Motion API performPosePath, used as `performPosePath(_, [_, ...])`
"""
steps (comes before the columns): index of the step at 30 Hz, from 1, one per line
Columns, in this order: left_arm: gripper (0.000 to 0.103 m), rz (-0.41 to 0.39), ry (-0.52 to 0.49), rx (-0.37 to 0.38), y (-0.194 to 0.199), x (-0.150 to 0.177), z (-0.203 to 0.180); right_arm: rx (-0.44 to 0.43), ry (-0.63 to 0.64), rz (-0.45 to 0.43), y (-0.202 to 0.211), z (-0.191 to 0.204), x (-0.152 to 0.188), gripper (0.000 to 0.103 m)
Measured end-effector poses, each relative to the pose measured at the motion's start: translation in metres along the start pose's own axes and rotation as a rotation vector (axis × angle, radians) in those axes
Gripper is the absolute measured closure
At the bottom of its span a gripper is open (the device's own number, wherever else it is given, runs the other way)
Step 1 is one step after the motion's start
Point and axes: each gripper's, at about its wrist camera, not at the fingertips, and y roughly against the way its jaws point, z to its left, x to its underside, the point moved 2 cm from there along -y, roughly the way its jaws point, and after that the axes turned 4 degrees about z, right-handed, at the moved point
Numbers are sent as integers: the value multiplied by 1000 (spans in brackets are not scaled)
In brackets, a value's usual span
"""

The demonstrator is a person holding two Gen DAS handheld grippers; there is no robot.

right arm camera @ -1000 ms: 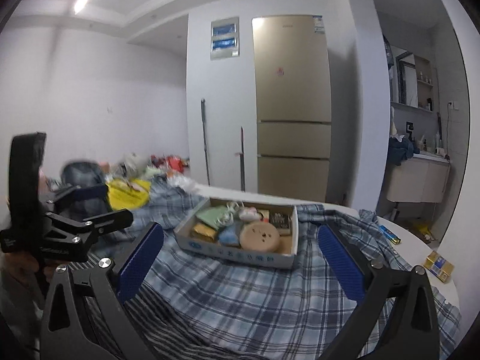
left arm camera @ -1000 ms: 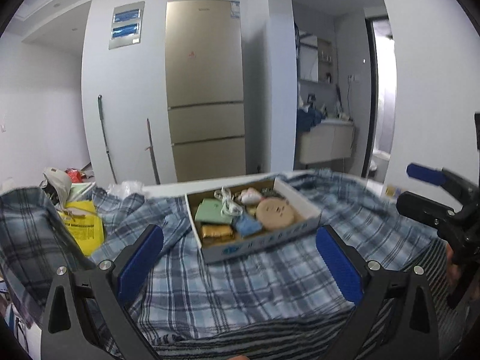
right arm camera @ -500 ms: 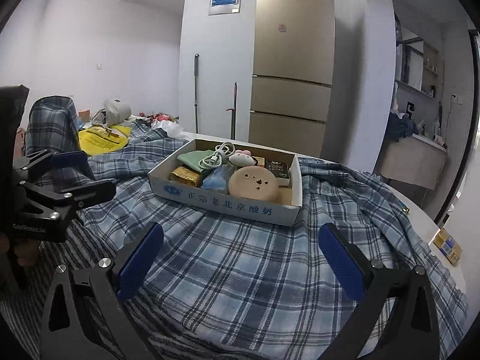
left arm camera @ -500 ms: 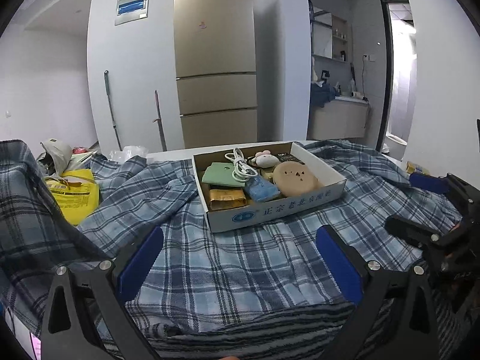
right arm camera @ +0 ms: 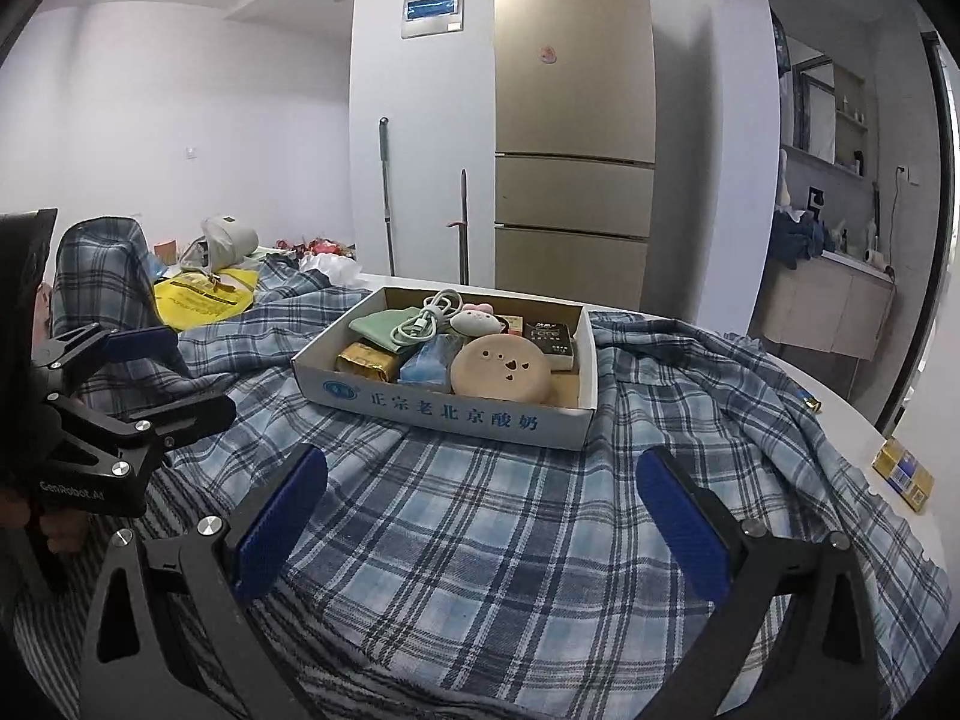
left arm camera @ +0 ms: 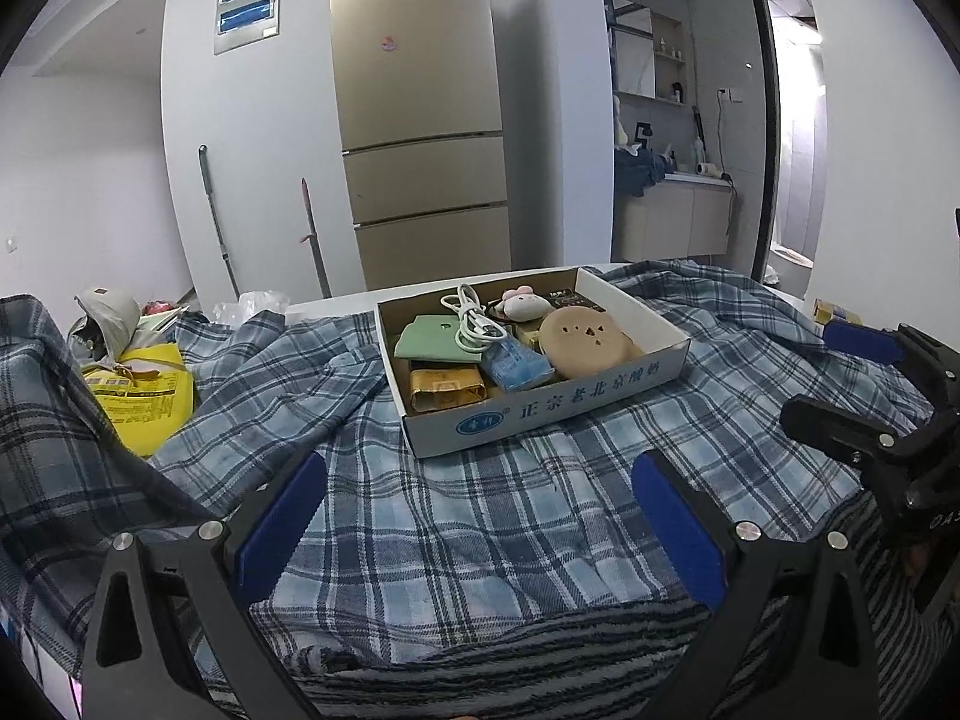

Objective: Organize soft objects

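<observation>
A blue plaid shirt [left arm camera: 480, 528] [right arm camera: 492, 540] lies spread over the white table. On it stands a white cardboard box [left arm camera: 570, 405] [right arm camera: 456, 414] holding a round tan cushion [left arm camera: 585, 342] [right arm camera: 501, 369], a green pouch [left arm camera: 429, 339], a white cable [right arm camera: 423, 321], a small plush [right arm camera: 477, 321], a blue packet [left arm camera: 516, 366] and a gold packet [left arm camera: 447, 387]. My left gripper [left arm camera: 480, 516] hovers open over the shirt, short of the box. My right gripper [right arm camera: 483, 516] is open too, with nothing between its fingers. Each gripper shows at the edge of the other's view.
A yellow bag [left arm camera: 144, 387] and a grey pouch [right arm camera: 225, 240] lie at the table's left. A yellow carton [right arm camera: 903, 474] sits at the right edge. A fridge [right arm camera: 573, 120] stands behind, with a mop [right arm camera: 387, 192] leaning on the wall. A striped sleeve [left arm camera: 540, 648] crosses the foreground.
Both grippers have tilted down and come nearer to the box, which now looks larger. The jaws stay open; nothing was grasped.
</observation>
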Motion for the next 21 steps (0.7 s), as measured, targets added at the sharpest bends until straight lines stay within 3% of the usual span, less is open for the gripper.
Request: performPosePath(21, [0, 12, -3, 1, -4, 2, -1, 3, 14, 16, -3, 1, 1, 0])
